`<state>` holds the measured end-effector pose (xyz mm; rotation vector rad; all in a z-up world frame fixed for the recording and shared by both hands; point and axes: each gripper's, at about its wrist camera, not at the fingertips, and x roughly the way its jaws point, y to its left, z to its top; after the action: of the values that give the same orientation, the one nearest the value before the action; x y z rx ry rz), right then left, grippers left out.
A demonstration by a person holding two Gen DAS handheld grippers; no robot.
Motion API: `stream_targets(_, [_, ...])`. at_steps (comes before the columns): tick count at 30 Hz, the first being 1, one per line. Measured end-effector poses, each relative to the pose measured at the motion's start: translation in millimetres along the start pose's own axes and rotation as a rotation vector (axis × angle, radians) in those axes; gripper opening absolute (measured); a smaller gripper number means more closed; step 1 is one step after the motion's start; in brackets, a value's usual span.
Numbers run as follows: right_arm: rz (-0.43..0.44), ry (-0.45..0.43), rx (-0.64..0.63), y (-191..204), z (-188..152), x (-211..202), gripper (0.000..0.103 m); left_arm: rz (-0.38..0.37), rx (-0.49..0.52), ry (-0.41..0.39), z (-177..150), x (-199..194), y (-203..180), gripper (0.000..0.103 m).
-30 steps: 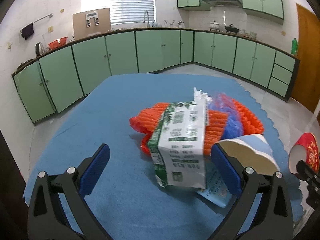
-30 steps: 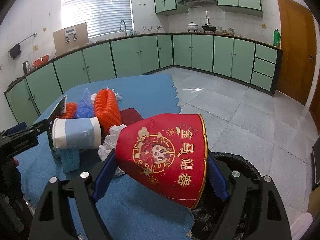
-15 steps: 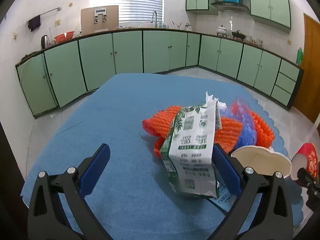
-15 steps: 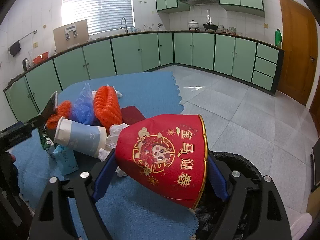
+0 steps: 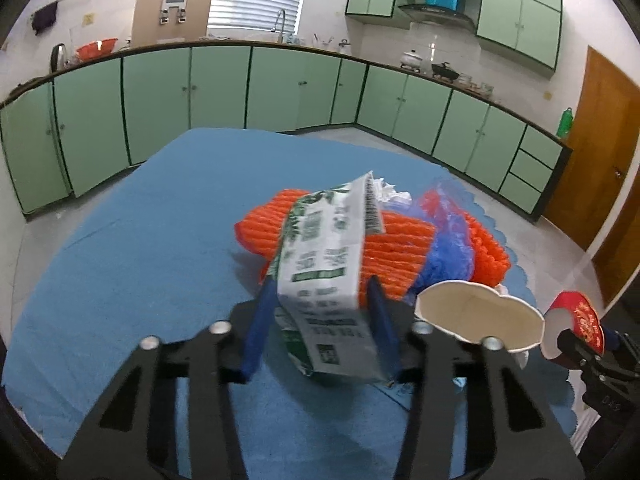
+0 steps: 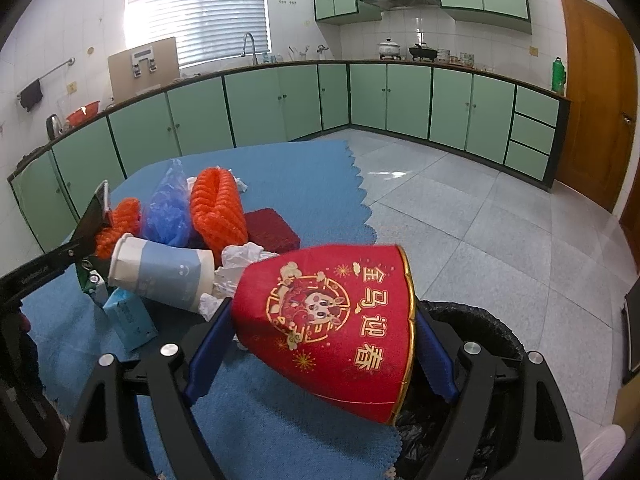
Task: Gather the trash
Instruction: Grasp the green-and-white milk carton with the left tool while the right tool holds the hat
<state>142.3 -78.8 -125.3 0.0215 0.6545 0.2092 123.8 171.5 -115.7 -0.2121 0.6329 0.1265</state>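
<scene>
My left gripper [image 5: 320, 312] is shut on a green and white carton [image 5: 328, 280] at the near side of the trash pile on the blue cloth [image 5: 140, 260]. Behind the carton lie orange foam netting [image 5: 400, 248] and a blue plastic bag [image 5: 448, 248]. A paper cup [image 5: 476, 320] lies on its side to the right. My right gripper [image 6: 320, 344] is shut on a red paper cup [image 6: 340, 316] and holds it over the black-lined trash bin [image 6: 480, 324]. The pale blue paper cup [image 6: 164, 268] and the left gripper [image 6: 88, 228] show at the left of the right wrist view.
A dark red box [image 6: 272, 228], crumpled white tissue [image 6: 240, 256] and a blue packet [image 6: 130, 316] lie in the pile. Green cabinets [image 5: 280, 88] line the walls. Grey tiled floor [image 6: 500, 216] lies right of the table, a wooden door [image 6: 596, 100] beyond.
My left gripper has closed on the carton, which was between its open fingers before. The paper cup has tipped so its mouth faces the left camera. The right gripper holds still.
</scene>
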Motion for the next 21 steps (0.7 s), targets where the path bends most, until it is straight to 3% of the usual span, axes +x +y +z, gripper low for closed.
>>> stream_targets(9, [0.007,-0.009,0.003,-0.8,0.1,-2.5,0.081,0.057,0.043,-0.022,0.7,-2.7,-7.0,0.019])
stream_targets(11, [0.024,-0.009,-0.004,-1.1,0.7,-3.6,0.072,0.072,0.044,-0.030,2.1,-4.5,-6.7,0.014])
stream_targets(13, [0.057,0.011,-0.007,-1.6,1.4,-1.7,0.047,0.077,0.040,-0.032,2.8,-6.2,-4.6,0.012])
stream_targets(14, [0.060,0.021,-0.005,-1.1,1.6,-0.2,0.045,0.078,0.038,-0.034,2.9,-7.3,-4.9,0.012])
stream_targets(18, [0.062,0.034,-0.005,-1.2,-1.3,0.5,0.046,0.089,0.024,-0.050,1.0,-15.4,-4.9,0.010])
stream_targets(21, [0.058,0.036,-0.014,0.8,-1.7,-0.8,0.061,0.092,0.012,-0.079,1.9,-25.5,-4.6,0.009])
